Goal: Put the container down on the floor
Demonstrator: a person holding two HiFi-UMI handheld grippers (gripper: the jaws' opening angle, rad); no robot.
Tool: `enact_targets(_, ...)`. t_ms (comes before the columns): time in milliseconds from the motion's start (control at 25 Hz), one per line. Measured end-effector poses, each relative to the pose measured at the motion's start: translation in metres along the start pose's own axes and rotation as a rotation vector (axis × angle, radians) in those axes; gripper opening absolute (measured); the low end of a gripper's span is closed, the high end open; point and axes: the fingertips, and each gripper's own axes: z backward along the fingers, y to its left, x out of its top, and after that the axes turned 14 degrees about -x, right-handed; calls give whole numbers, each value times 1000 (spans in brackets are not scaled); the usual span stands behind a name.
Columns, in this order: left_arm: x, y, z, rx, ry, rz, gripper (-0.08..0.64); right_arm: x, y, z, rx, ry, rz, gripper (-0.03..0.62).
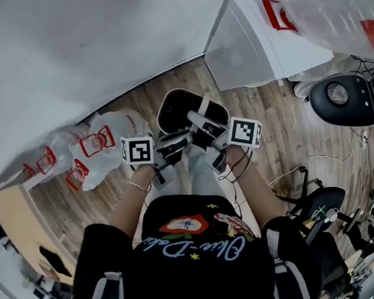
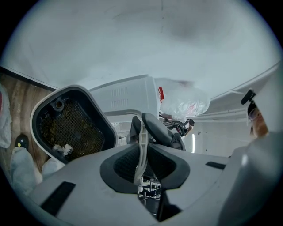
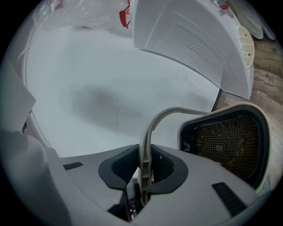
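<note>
Pale plastic is what we are gripping: our left gripper [image 2: 141, 164] and right gripper [image 3: 146, 173] are both clamping onto the thin handle [image 3: 148, 132] of the black, mesh-lined container [image 1: 175, 110]. We are holding it over the wooden floor [image 1: 284, 124], beside the white wall [image 1: 86, 43]. Whether it is touching down, we cannot tell.
</note>
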Motion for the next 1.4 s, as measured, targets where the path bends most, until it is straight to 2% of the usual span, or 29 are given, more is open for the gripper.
enact_targets(240, 4, 31, -1, -3, 19, -18, 48, 8, -11, -24, 64, -5, 71, 58)
enact_targets(520, 7, 70, 0, -22, 5, -10, 48, 9, -46, -50, 3, 19, 47, 58)
enact_targets(800, 5, 97, -2, -2, 9, -18, 48, 9, -76, -64, -47, 19, 19, 60)
enact_targets(920, 3, 109, -2, -4, 9, -26, 48, 8, -84, -71, -52, 26, 42, 60)
enact_targets(1200, 13, 169, 7, 31, -7, -5, 48, 17, -120, -113, -101, 72, 60, 60)
enact_targets(1400, 18, 183, 10, 10, -42, -7, 48, 15, -132, -130, -118, 87, 79, 60)
